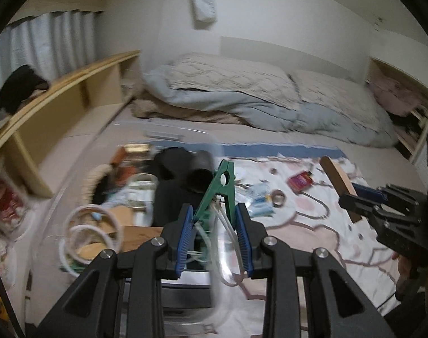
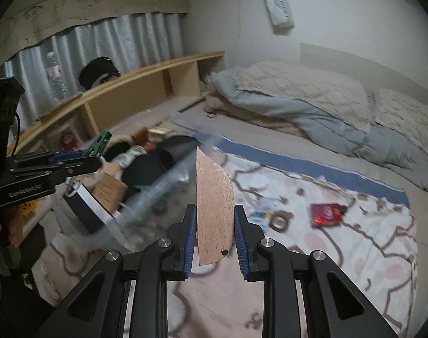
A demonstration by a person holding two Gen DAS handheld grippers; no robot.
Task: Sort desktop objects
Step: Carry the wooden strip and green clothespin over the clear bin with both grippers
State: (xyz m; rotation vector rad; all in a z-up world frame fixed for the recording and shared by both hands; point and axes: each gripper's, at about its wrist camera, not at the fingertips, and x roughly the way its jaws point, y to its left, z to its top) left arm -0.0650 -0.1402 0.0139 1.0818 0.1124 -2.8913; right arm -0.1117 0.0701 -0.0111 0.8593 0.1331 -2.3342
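**Both hands loaded, lifted above the clear bin**

Nearest to me, my left gripper point(image 1: 215, 229) is closed down on a green clothes peg point(image 1: 217, 194) with some clear tubing point(image 1: 228, 242) tangled around it. I judge the peg light, stiff and a little slick, so holding it by the flat handle end, as I do, suits it. The tubing is limp and could snag on the bin's edge when I let go.

My right gripper point(image 2: 215, 232) has a thin wooden piece point(image 2: 214, 211) standing on edge between its jaws. The left pad sits against it, but a gap shows on the right side, so I cannot tell how firm that hold is. The wood looks light, rigid and smooth, and I think it may swivel if pinched only at the bottom.

Below and to the left of the peg is a clear plastic bin point(image 1: 214, 290), blurred. Inside or just past it I make out white cord coils point(image 1: 87, 233), cardboard, dark cloth and a brush; the exact contents are hard to separate.

Right of the bin, on the patterned blanket point(image 2: 340, 267), lie a tape roll point(image 2: 280, 219), a red packet point(image 2: 326, 211) and small scraps, not yet sorted.
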